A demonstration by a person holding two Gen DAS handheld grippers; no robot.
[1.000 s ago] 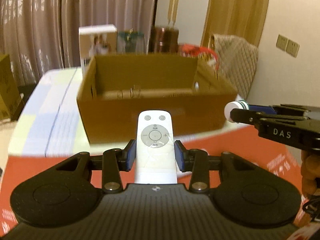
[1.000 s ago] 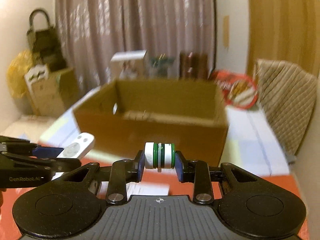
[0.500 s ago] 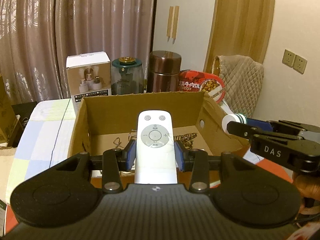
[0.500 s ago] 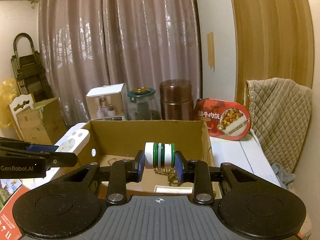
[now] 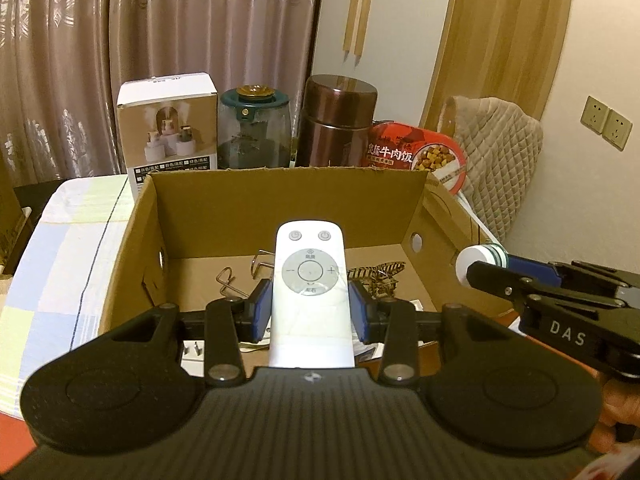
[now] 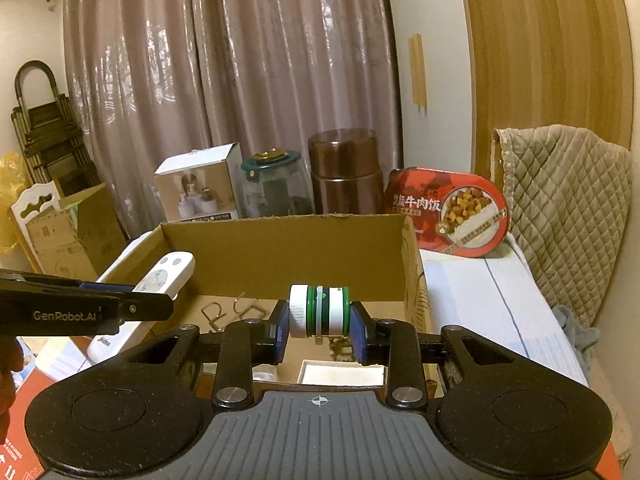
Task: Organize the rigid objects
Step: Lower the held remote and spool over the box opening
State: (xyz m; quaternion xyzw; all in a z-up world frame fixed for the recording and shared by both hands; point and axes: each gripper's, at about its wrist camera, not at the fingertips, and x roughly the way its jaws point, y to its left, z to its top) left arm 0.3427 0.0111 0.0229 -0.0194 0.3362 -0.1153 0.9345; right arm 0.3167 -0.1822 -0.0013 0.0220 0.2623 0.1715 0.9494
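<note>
My left gripper [image 5: 310, 310] is shut on a white remote control [image 5: 310, 280] and holds it over the near edge of an open cardboard box [image 5: 280, 192]. My right gripper [image 6: 320, 330] is shut on a small white-and-green jar [image 6: 319, 311], held sideways above the same box [image 6: 288, 236]. The right gripper also shows at the right of the left wrist view [image 5: 532, 284] with the jar [image 5: 478, 260] at its tip. The remote also shows in the right wrist view [image 6: 160, 280]. Metal wire puzzles [image 5: 240, 280] and a patterned piece [image 5: 380, 276] lie on the box floor.
Behind the box stand a white product box [image 5: 168, 132], a glass jar with a green lid [image 5: 254, 132], a brown canister [image 5: 338, 120] and a red food tub [image 5: 416, 156]. A quilted chair [image 6: 568, 216] is at right. A checked cloth [image 5: 60, 248] covers the table.
Both grippers have moved forward and up, from in front of the box's near wall to over its open top. Both keep their hold.
</note>
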